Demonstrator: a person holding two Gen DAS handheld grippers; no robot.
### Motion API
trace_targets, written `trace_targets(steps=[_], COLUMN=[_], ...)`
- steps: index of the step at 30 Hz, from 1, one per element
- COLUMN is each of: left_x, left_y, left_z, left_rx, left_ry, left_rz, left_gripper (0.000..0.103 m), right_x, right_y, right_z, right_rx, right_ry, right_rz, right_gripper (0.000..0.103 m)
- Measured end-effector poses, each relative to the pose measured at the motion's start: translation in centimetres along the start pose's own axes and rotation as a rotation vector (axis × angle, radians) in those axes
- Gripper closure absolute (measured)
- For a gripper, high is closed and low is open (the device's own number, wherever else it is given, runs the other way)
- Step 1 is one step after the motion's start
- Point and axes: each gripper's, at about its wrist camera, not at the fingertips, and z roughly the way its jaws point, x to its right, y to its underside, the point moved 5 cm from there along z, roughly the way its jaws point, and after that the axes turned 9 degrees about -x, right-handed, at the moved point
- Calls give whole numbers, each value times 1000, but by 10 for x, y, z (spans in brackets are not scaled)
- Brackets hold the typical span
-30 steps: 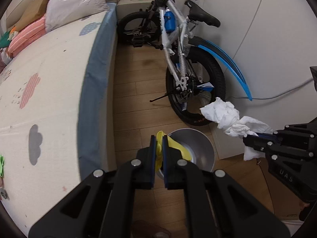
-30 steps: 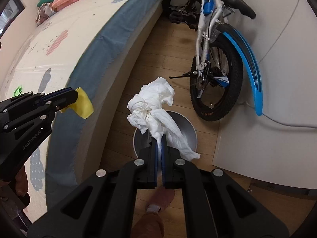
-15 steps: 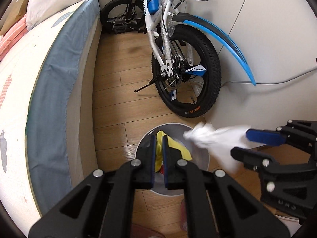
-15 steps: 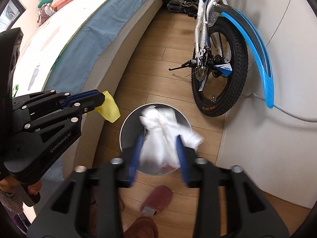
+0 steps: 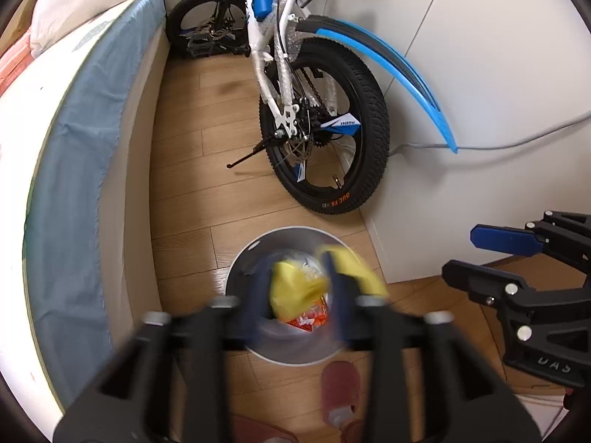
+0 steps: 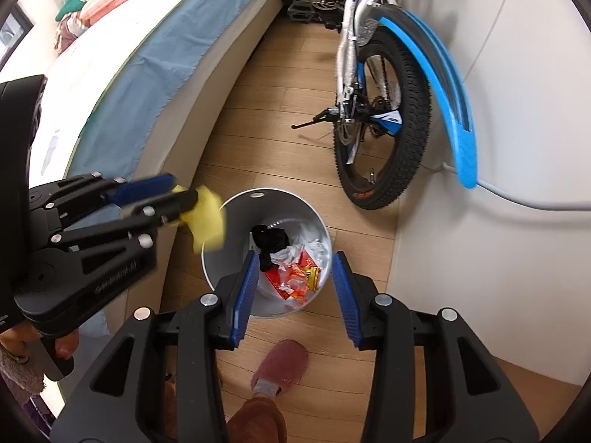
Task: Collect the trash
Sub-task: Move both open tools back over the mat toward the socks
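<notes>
Looking down into the bin [image 6: 295,199], the big change from half a second ago is that the white tissue [image 6: 314,247] has left the right gripper [image 6: 291,288] and now sits inside, next to a black wad [image 6: 269,240] and some red and orange wrappers [image 6: 295,277]. The right gripper's jaws stand wide apart with nothing between them, so that drop looks done.

The left gripper [image 5: 295,288] has changed too: its fingers were pinched shut on the yellow scrap [image 5: 295,288] a moment ago, and now they're blurred and spread, with the scrap hanging loose between them right over the bin's mouth. Can't tell if it's fully let go, but I'd guess it's dropping.

Count: one bin, one yellow scrap in the air, one tissue and one black wad inside, two grippers, one bike [image 5: 314,85], one bed [image 6: 166,55], two slippers [image 5: 340,387].
</notes>
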Motion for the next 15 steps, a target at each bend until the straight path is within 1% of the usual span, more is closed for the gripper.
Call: trace_targets(steps=[1,2,8,12,15], left_x=[0,0,-11,-30,-50], left_y=[0,1,8,15,24], left_z=[-4,-7,-18,-31,-45], left_rx=[23,38,36,45,58], left_ry=[4,4,-24,-51,-71], left_rz=[-6,-12,-34,-69,-117], left_gripper=[34,32,31,31,31], right_x=[1,2,-5,-24,-46], right_y=[1,1,0,-5,-12], right_z=[-1,-1,-4,-9,-13], right_rx=[-1,-3,-5,-2,2], right_ry=[4,8,16,11,4], right_rz=[2,2,-11,-48,-96], right_gripper=[63,63,63,63,63])
